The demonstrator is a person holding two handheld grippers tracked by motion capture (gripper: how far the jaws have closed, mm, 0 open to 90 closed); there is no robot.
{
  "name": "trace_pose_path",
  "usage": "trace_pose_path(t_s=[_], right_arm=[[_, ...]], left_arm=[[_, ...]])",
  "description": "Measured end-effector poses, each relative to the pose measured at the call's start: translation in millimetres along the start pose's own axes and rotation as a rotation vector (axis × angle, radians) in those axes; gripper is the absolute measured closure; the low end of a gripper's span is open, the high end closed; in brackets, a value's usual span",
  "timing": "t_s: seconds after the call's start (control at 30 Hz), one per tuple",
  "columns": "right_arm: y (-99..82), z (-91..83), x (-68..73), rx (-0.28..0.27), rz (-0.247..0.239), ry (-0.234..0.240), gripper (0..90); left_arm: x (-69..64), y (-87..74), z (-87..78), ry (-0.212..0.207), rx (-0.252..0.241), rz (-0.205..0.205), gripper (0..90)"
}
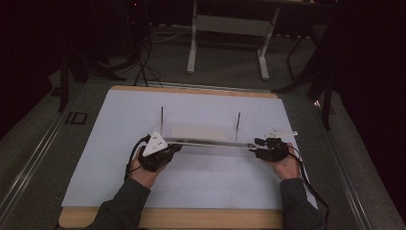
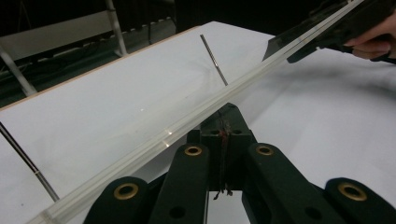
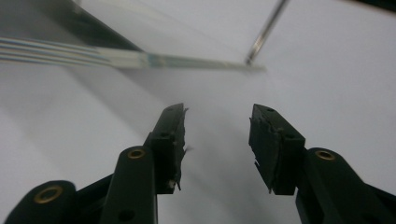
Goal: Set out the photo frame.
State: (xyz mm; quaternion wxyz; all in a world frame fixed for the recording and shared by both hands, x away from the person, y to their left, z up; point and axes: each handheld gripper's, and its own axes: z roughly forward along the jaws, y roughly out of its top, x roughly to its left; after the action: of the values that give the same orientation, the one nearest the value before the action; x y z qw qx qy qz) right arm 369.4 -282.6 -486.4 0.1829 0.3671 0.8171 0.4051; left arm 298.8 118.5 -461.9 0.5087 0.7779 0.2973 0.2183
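Left tongs [image 2: 223, 128] clamped on clear acrylic sheet [image 2: 187, 123] edge, lower centre of frame | right tongs [image 3: 217, 140] spread wide, nothing between, sheet end [image 3: 187, 60] just above, upper centre | sheet mid-desk [image 1: 119, 124], between two upright metal rods [image 1: 162, 120]

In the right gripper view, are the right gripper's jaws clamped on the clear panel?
No: the right gripper has its jaws apart with nothing between them, and the clear panel lies beyond the tips.
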Motion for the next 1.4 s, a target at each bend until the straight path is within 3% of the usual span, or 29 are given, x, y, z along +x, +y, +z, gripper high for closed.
trace_pose_path(t_s=[0.23, 0.3, 0.37, 0.77, 0.93, 1.03, 1.13, 1.27, 1.33, 1.37, 1.4], right_arm=[[16.0, -9.0, 16.0, -0.122, -0.084, 0.049, 47.6], [18.9, -8.4, 17.9, -0.140, -0.103, 0.070, 47.5], [20.0, -7.5, 20.0, -0.149, -0.120, 0.059, 47.2], [21.2, -7.4, 17.6, -0.156, -0.091, 0.066, 47.1], [22.0, -5.2, 15.1, -0.135, -0.054, 0.047, 47.9], [20.5, -2.7, 12.3, -0.111, -0.036, 0.025, 48.8], [20.7, -4.0, 9.4, -0.131, -0.012, 0.069, 49.6], [21.3, -3.8, 9.0, -0.135, -0.014, 0.065, 50.0], [21.3, -3.7, 9.5, -0.139, -0.011, 0.056, 50.3], [21.3, -3.7, 9.5, -0.139, -0.011, 0.056, 50.3], [21.3, -4.1, 10.0, -0.139, -0.019, 0.055, 50.2]], left_arm=[[1.7, 2.9, 0.3, -0.001, 0.003, 0.000, 89.7], [2.4, 3.6, 0.4, -0.002, 0.003, 0.004, 89.7], [2.8, 4.0, 0.5, -0.002, 0.002, 0.007, 89.4], [2.0, 0.7, -5.3, -0.008, -0.013, 0.048, 71.0], [6.3, -16.5, -28.9, 0.006, -0.035, 0.017, 68.6], [13.1, -32.2, -42.1, 0.038, -0.003, 0.021, 69.2], [23.8, -48.6, -50.8, 0.067, 0.012, -0.007, 67.8], [30.9, -58.1, -55.7, 0.120, 0.028, -0.010, 68.1], [31.3, -60.5, -56.3, 0.163, 0.041, 0.018, 66.6], [31.3, -60.5, -56.3, 0.163, 0.041, 0.018, 64.6], [34.6, -62.4, -56.9, 0.227, 0.034, 0.026, 64.6]])
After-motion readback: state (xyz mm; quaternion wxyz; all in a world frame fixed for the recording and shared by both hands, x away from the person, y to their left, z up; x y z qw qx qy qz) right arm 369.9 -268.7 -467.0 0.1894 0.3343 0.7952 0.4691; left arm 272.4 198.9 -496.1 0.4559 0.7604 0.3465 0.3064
